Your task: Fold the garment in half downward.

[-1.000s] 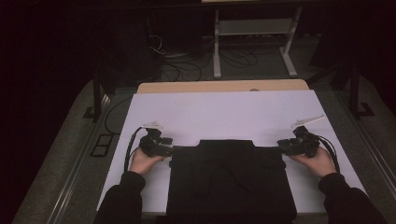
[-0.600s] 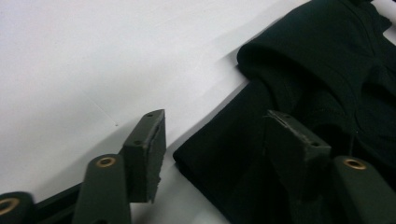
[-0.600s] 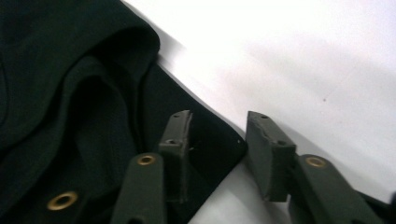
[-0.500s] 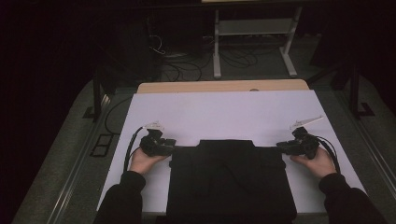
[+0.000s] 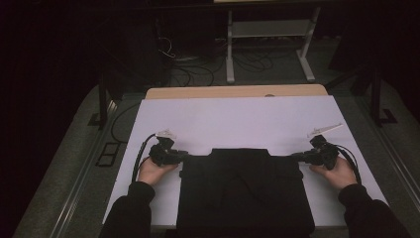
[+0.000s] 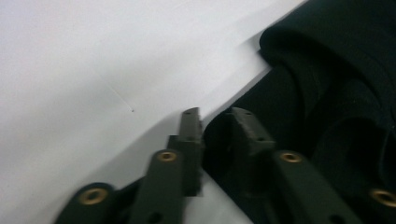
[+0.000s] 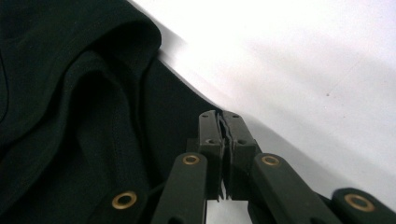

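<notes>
The left gripper [image 5: 184,156] has just been closing and pinches the far left corner of the black garment [image 5: 242,191], a fold of cloth between its jaws in the left gripper view [image 6: 215,122]. The right gripper [image 5: 296,156] has also just been closing; its jaws are pressed together on the garment's far right edge, thin cloth caught between them in the right gripper view [image 7: 221,122]. The folded garment [image 7: 70,93] lies at the near middle of the white table [image 5: 237,119], between both hands.
</notes>
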Demonstrator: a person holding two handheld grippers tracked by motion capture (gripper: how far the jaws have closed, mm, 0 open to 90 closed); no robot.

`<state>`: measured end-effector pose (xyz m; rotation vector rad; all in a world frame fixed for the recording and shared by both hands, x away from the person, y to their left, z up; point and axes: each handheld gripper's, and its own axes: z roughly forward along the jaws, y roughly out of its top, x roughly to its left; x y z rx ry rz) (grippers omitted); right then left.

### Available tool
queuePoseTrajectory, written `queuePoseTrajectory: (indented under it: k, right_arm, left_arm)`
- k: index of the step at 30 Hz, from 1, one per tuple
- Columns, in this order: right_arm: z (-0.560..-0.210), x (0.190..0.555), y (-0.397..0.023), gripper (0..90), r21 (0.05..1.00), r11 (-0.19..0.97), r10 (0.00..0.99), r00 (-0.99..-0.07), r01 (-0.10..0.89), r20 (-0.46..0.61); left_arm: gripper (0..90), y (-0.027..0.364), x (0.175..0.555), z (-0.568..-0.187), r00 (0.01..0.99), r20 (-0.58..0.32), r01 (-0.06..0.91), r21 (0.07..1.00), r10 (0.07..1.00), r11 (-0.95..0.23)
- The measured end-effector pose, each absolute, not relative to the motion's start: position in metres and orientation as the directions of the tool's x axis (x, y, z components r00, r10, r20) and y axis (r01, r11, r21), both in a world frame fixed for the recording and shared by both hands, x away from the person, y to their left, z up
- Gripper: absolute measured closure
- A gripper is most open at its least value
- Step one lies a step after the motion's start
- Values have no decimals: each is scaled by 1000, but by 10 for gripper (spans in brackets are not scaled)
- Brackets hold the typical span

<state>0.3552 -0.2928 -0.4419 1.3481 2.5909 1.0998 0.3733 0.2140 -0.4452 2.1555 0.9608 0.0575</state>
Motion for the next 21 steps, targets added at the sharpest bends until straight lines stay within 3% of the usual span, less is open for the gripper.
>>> queuePoseTrajectory:
  k: [4, 21]
  right_arm:
    - [-442, 355, -292, 861, 594, 384, 722, -631, 707, 284]
    - [-440, 357, -292, 869, 599, 375, 732, -622, 708, 277]
  left_arm:
    - [860, 213, 372, -443, 718, -246, 615, 662, 651, -428]
    - [880, 214, 369, -433, 718, -208, 601, 668, 665, -439]
